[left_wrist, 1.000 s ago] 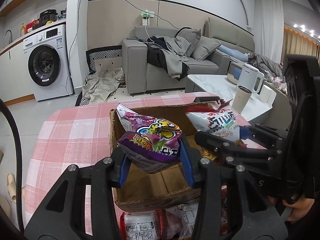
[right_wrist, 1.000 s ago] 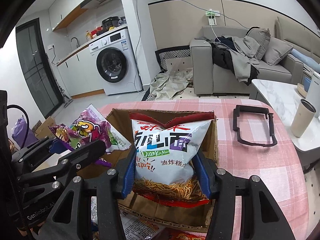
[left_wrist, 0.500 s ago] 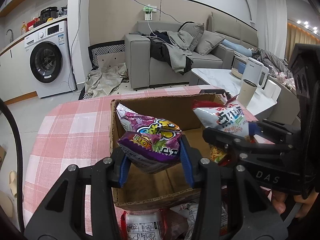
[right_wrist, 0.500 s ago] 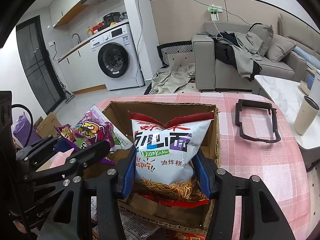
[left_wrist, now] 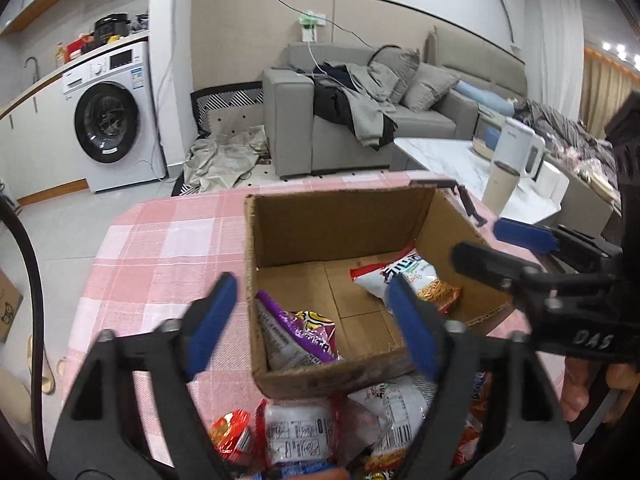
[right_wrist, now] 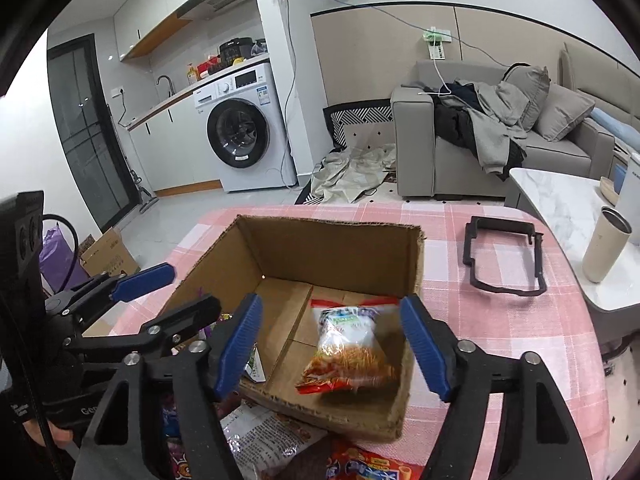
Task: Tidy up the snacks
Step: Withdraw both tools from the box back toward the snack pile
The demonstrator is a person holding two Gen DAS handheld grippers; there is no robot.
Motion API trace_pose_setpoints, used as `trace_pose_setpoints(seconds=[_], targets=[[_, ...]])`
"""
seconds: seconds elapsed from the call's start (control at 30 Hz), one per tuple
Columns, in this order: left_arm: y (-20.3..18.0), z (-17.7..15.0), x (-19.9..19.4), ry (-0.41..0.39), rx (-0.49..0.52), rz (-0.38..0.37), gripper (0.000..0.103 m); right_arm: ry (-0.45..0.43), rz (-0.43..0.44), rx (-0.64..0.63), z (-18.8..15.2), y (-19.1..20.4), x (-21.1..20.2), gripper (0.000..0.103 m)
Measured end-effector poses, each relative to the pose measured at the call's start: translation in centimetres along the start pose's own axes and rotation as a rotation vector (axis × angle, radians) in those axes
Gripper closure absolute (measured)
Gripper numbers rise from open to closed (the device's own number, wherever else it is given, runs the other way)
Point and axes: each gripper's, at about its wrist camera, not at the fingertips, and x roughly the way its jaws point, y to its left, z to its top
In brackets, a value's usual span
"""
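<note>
An open cardboard box (left_wrist: pixel 340 216) (right_wrist: pixel 332 248) stands on the pink checked tablecloth. Inside it lie a purple snack bag (left_wrist: pixel 296 340) near the left front wall and a white-and-red noodle snack bag (left_wrist: pixel 412 280) (right_wrist: pixel 348 352) at the right. My left gripper (left_wrist: pixel 312 328) hovers over the box's front left, its jaws opening, nothing pressed between the blue pads. My right gripper (right_wrist: pixel 332 348) hangs above the noodle bag, jaws opening too, the bag lying loose below them. Each gripper shows in the other's view: the right gripper (left_wrist: pixel 516 248), the left gripper (right_wrist: pixel 168 292).
Several more snack packets (left_wrist: pixel 312 432) (right_wrist: pixel 272 440) lie heaped in front of the box. A black frame (right_wrist: pixel 504 260) rests on the cloth to the right. A beige cup (right_wrist: pixel 604 244) and white kettle (left_wrist: pixel 520 148) stand on a marble side table.
Both grippers have opened and let go of their bags. The purple bag and the noodle bag have dropped into the box.
</note>
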Motion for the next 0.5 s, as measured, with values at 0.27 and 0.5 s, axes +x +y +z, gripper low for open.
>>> trace_pose_setpoints(seconds=[0.27,0.5], targets=[[-1.0,-1.8,-4.9,-0.048,0.051,0.019,0.001,-0.040,0.044,0.025,-1.2,-0.6,-4.4,0.000],[-1.3,-3.8,-8.5,-0.061,0.047,0.034,0.001,-0.042,0.051,-0.004,-3.1,0.3,-6.9,0.000]])
